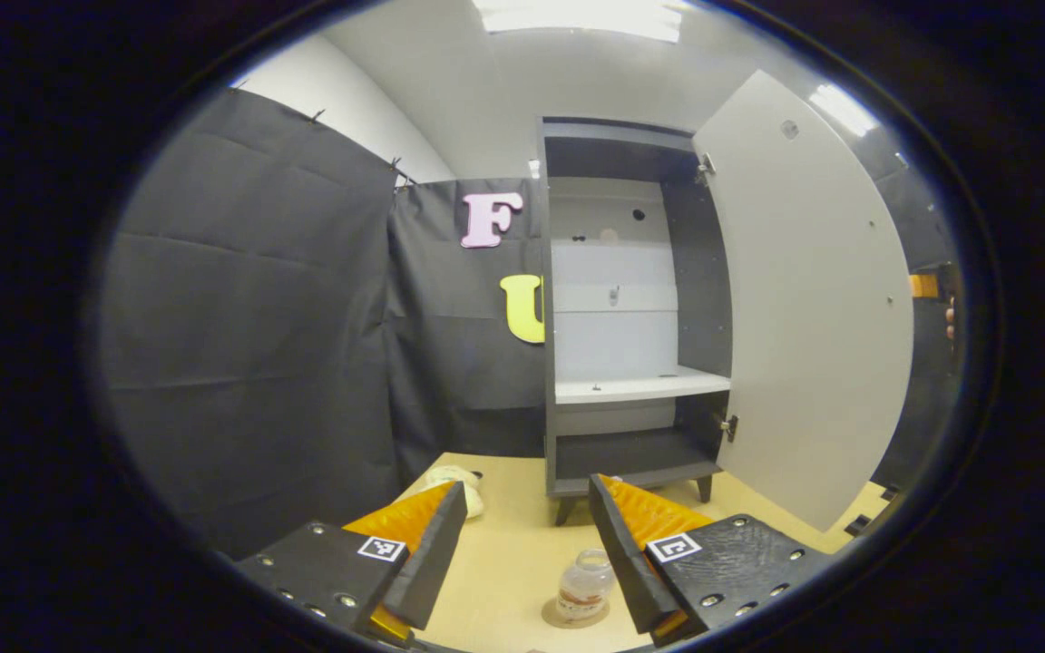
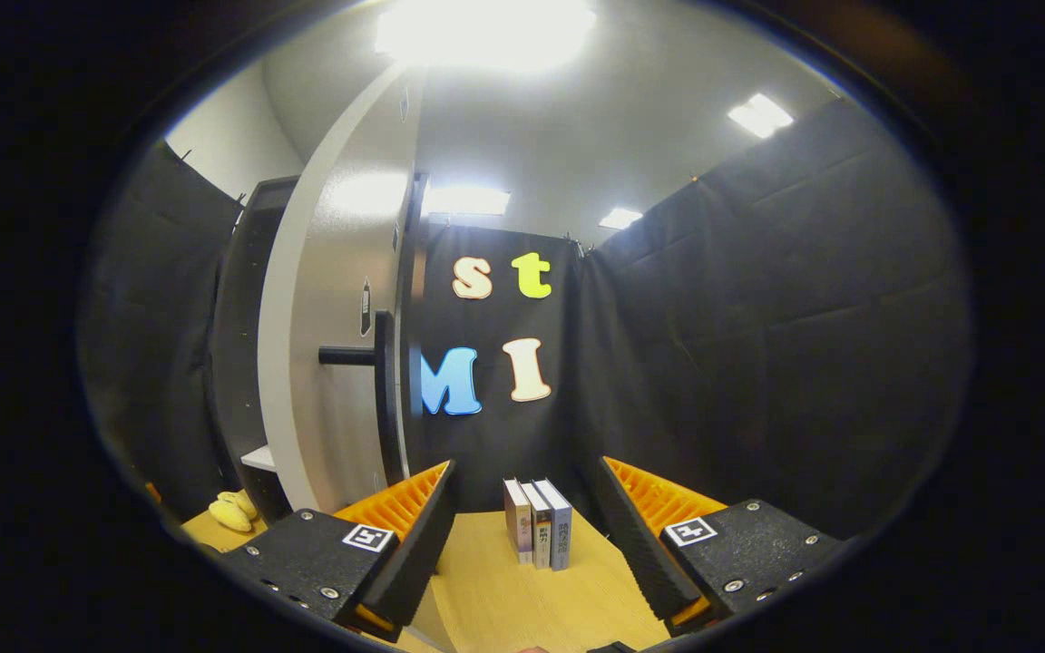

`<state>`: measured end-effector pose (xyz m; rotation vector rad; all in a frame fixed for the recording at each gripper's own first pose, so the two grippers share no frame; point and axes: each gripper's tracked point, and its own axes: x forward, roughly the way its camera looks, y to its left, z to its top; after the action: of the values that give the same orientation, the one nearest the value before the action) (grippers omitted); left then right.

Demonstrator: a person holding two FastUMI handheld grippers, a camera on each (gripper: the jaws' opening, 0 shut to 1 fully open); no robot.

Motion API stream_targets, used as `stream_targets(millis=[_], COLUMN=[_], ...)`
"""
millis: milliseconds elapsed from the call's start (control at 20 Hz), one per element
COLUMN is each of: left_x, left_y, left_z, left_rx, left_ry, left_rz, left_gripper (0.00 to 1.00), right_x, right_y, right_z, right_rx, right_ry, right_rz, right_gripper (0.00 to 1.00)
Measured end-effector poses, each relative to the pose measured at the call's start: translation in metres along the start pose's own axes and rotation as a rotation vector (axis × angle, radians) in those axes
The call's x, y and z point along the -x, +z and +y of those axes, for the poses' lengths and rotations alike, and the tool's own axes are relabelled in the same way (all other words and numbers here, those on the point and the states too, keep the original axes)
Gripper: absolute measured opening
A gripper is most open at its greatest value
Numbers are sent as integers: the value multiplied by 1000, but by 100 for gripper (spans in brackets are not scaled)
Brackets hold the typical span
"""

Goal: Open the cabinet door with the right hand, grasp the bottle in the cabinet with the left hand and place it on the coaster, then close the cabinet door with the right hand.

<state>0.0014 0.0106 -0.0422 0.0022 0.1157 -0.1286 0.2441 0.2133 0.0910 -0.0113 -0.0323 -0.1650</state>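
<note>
Pale counter (image 1: 504, 562) carries the bottle (image 1: 584, 585) on its coaster (image 1: 574, 617), so the gaping right hand-held gripper (image 2: 522, 535) has the open cabinet door (image 2: 332, 345) up-left, its upright handle (image 2: 384, 390) nearest.

Nothing legible. Label on the bottle (image 1: 584, 586): too small and blurred to read. Spines of the three books (image 2: 538, 523) on the worktop (image 2: 504, 599): print too fine to make out. Square coded marker (image 1: 673, 547) on the left gripper (image 1: 527, 544): pattern only, no characters.

Three books (image 2: 538, 533) stand upright side by side on the wooden tabletop (image 2: 504, 603). A yellow soft toy (image 2: 230, 513) lies far left of the books.
</note>
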Motion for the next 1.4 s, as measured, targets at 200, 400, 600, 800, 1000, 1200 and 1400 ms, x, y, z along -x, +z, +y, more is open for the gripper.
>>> stream_targets(millis=[200, 400, 600, 800, 1000, 1200, 1400], left_x=[-2, -2, 2, 9, 13, 13, 12], left_y=[-3, -3, -10, -13, -9, -6, -6], left_z=[15, 18, 30, 48, 66, 76, 81], left_rx=[4, 5, 11, 12, 17, 24, 28], left_ry=[-7, -33, -42, -44, -32, -30, -28], left_rz=[3, -6, 2, 1, -8, -19, -22], left_gripper=[77, 77, 81, 81, 81, 84, 81], right_x=[9, 18, 27, 37, 41, 43, 43], right_y=[0, 0, 0, 1, 1, 1, 0], right_z=[8, 26, 53, 78, 103, 127, 150], right_rx=[-2, -1, -6, -5, -6, -8, -8], right_ry=[-16, -1, 37, 73, 99, 131, 172], right_rz=[2, 5, -1, -5, -8, -8, -12], right_gripper=[92, 92, 92, 92, 92, 92, 92])
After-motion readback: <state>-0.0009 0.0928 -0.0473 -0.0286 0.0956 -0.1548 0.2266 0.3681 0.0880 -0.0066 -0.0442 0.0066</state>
